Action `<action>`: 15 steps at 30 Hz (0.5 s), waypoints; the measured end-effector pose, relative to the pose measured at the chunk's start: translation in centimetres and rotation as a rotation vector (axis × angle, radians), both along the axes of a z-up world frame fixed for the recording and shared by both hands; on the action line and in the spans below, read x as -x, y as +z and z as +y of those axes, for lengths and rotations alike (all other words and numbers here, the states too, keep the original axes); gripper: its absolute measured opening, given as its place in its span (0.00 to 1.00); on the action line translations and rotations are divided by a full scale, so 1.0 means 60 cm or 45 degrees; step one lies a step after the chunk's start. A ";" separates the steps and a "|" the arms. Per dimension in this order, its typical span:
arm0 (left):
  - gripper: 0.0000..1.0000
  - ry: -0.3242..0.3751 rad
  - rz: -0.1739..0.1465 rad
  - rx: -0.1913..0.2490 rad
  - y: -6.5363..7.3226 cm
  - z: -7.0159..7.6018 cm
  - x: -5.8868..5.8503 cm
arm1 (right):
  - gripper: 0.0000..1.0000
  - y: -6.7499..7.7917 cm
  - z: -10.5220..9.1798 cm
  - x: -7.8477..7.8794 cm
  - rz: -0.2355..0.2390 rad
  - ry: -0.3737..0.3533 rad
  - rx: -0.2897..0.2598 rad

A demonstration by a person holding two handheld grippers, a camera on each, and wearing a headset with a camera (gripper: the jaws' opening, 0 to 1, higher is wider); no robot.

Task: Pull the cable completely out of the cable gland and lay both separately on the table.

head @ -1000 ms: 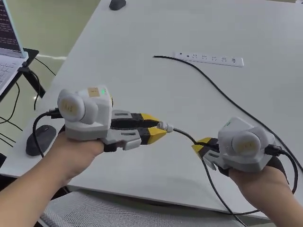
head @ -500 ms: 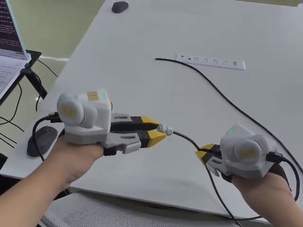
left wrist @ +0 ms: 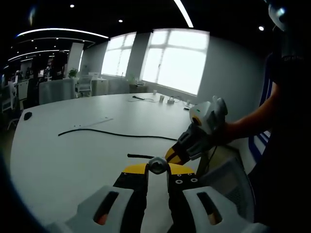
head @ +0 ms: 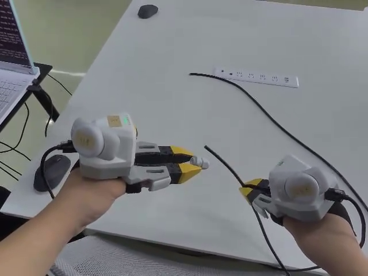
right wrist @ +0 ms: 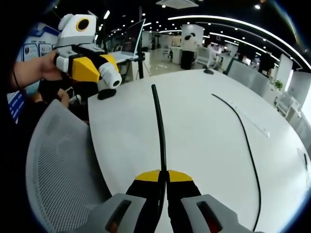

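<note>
A small white cable gland [head: 201,164] is pinched at the tips of my left gripper [head: 192,161], which is shut on it above the table's near edge. The black cable [head: 223,164] is out of the gland, and its free end hangs in the air a short gap to the gland's right. My right gripper [head: 248,188] is shut on that cable further along, and the rest trails down past the table edge. In the left gripper view the gland [left wrist: 158,165] sits between the jaws. In the right gripper view the cable [right wrist: 159,121] runs straight out from the shut jaws toward the gland [right wrist: 112,80].
A white power strip [head: 256,77] lies at the far side, with a second long black cable [head: 270,118] curving across the white table [head: 172,86]. A dark mouse [head: 148,10] sits at the far edge. A laptop [head: 8,63] stands left of the table, and a mesh chair [head: 115,261] below it.
The cable's end has slipped out of the gland. The right gripper has drawn back to the right, leaving a gap between the cable tip and the gland.
</note>
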State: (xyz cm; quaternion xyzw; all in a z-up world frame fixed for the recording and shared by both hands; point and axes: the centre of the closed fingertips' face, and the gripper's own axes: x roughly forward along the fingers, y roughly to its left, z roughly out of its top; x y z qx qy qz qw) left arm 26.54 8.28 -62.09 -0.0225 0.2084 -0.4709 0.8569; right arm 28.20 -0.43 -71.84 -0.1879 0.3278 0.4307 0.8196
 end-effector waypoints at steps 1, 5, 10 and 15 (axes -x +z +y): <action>0.15 0.000 -0.004 -0.004 0.000 0.000 0.000 | 0.00 0.001 0.000 0.000 0.000 0.000 -0.001; 0.15 -0.004 -0.003 -0.008 -0.005 0.001 0.000 | 0.00 0.005 0.001 -0.004 -0.001 -0.001 -0.001; 0.15 -0.005 0.009 0.003 -0.013 0.002 0.002 | 0.00 0.010 0.000 -0.010 -0.003 -0.006 0.004; 0.15 -0.008 0.017 0.008 -0.021 0.006 0.002 | 0.00 0.017 -0.002 -0.027 -0.004 -0.022 0.017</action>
